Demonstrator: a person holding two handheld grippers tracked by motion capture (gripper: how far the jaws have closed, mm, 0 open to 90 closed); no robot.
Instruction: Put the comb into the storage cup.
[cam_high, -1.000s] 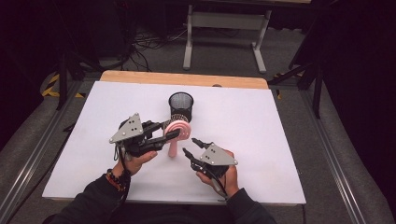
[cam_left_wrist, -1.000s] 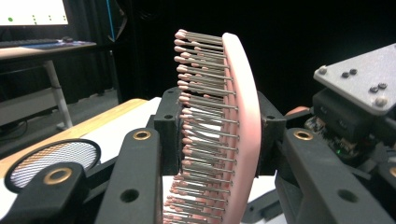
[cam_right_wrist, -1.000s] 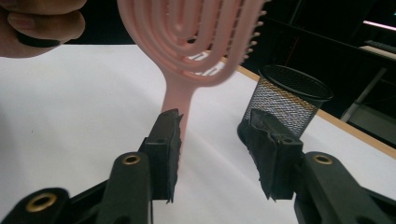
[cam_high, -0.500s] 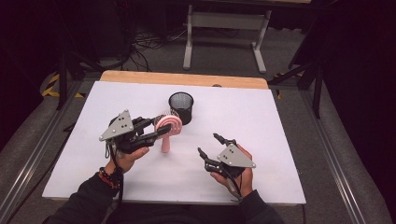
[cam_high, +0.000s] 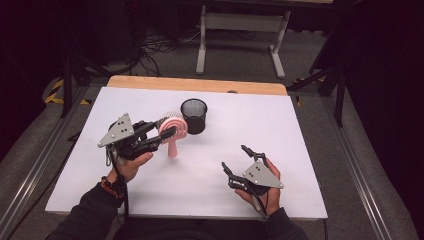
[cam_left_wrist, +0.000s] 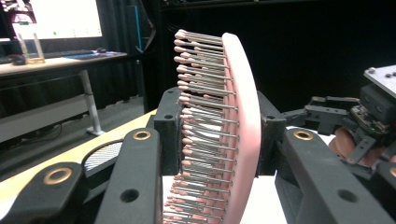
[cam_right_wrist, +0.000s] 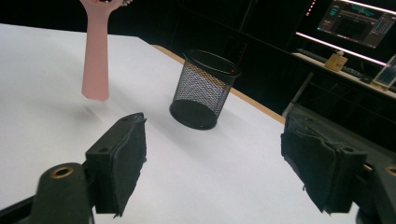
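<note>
The pink hairbrush (cam_high: 172, 134) was clamped by its head between the jaws of the left gripper (cam_high: 162, 134), held clear above the white table (cam_high: 300, 125) with its handle hanging down below the jaws. In the left gripper view the brush head (cam_left_wrist: 233, 126) stood on edge between the two black jaws, its pink back turned toward the right-hand jaw and its rows of tipped bristles toward the left-hand one.

Just past the tips of that gripper stood the black mesh cup (cam_high: 193, 115), upright on the table and close beside the brush head, though whether the two touched could not be told.

The right gripper (cam_high: 234, 158) sat well apart from the left one, lower over the table. Its jaws had just been opening and stood wide apart with nothing between them. Ahead of its pads (cam_right_wrist: 122, 161), the right gripper view showed the mesh cup (cam_right_wrist: 204, 88) a little way off and the brush handle (cam_right_wrist: 96, 56) hanging to the left of it.
</note>
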